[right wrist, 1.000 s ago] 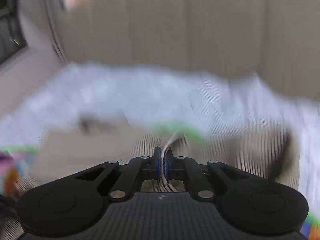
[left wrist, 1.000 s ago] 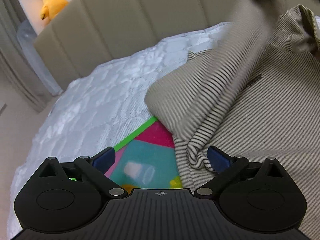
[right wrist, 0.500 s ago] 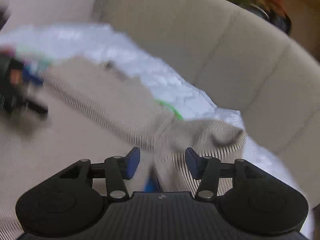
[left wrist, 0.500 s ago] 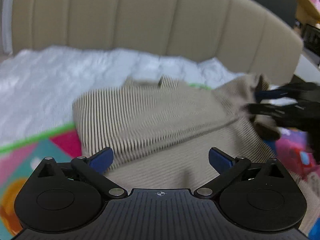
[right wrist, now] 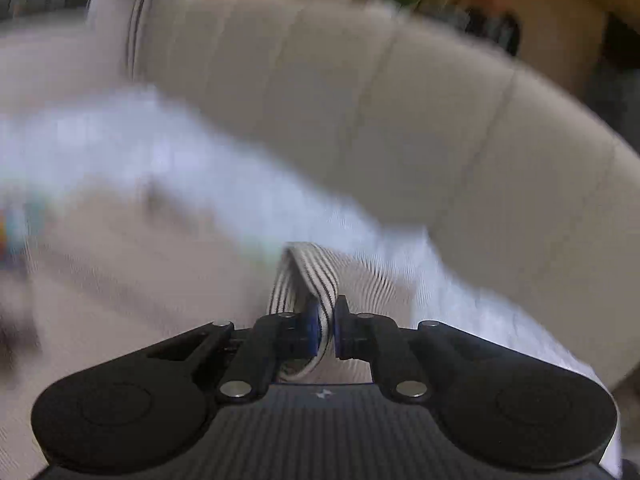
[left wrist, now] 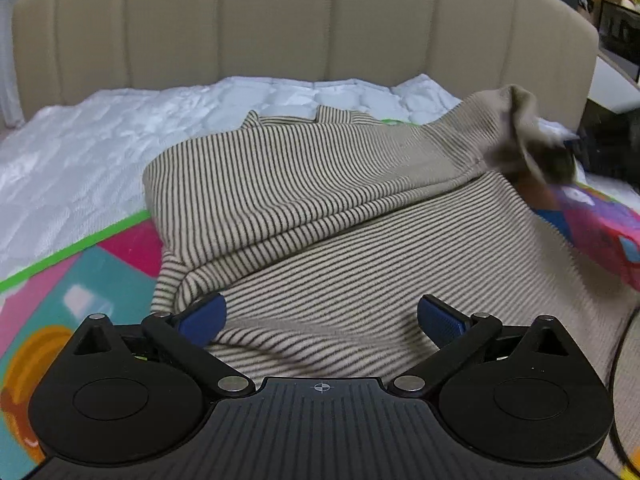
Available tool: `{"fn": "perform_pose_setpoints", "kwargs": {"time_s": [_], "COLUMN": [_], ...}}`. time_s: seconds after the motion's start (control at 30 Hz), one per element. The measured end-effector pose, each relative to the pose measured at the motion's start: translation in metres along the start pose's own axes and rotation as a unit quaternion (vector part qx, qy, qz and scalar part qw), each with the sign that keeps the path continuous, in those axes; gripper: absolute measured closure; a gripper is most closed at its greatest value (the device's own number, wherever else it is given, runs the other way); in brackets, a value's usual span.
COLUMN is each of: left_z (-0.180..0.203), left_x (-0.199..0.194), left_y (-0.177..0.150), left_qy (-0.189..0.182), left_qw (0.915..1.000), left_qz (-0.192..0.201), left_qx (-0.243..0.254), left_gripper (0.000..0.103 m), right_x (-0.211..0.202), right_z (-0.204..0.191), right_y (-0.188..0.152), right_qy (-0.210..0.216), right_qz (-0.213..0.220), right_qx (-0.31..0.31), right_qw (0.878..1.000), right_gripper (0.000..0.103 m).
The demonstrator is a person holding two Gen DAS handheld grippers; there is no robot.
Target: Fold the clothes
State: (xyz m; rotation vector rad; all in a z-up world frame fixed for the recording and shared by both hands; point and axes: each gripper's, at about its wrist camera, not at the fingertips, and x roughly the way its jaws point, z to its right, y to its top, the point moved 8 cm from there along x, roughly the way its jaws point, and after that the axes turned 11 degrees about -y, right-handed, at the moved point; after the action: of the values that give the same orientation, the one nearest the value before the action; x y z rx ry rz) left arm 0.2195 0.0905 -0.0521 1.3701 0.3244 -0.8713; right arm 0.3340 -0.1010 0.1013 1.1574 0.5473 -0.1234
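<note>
Right gripper [right wrist: 327, 330] is clamping a thin fold of the striped shirt [left wrist: 320, 208], left gripper [left wrist: 320, 316] is idling wide open, empty; I'm risking the fold slipping out

Bed [left wrist: 120, 128] covered by white quilted cover, backed by beige padded headboard [left wrist: 280, 20]. Colourful play mat [left wrist: 92, 280] with green edge spread on cover, seen at left and right of garment. Striped beige sweater [left wrist: 340, 240] laid on mat, upper part folded over lower; far edge reaching onto white cover. Right wrist view blurred: bed [right wrist: 200, 168], headboard [right wrist: 400, 120], sweater [right wrist: 312, 268] discernible.
</note>
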Motion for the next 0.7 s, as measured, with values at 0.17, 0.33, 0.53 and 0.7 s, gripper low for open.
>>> {"fn": "perform_pose_setpoints", "kwargs": {"time_s": [0.17,0.33,0.53,0.7], "left_z": [-0.007,-0.025,-0.047,-0.069], "left_x": [-0.015,-0.035,-0.054,-0.066], "left_y": [-0.002,-0.006,-0.008,-0.009], "left_qy": [-0.018,-0.037,-0.026,-0.020], "left_qw": [0.9991,0.9961,0.9956,0.9920], "left_qz": [-0.020,-0.020,-0.007,0.006], "left_qx": [-0.032,-0.078,-0.090,-0.124], "left_gripper": [0.000,0.000,0.000,0.000], "right_x": [-0.030,-0.034,0.005,-0.006], "right_z": [-0.043,-0.112,-0.178,-0.171], "right_y": [0.104,0.128,0.104,0.088], "right_qy": [0.104,0.190,0.199,0.185], "right_qz": [0.065,0.048,0.005,0.023], "right_qx": [0.071,0.084,0.061,0.055], "right_qw": [0.990,0.977,0.978,0.981], "right_gripper": [0.097,0.097,0.093,0.068]}}
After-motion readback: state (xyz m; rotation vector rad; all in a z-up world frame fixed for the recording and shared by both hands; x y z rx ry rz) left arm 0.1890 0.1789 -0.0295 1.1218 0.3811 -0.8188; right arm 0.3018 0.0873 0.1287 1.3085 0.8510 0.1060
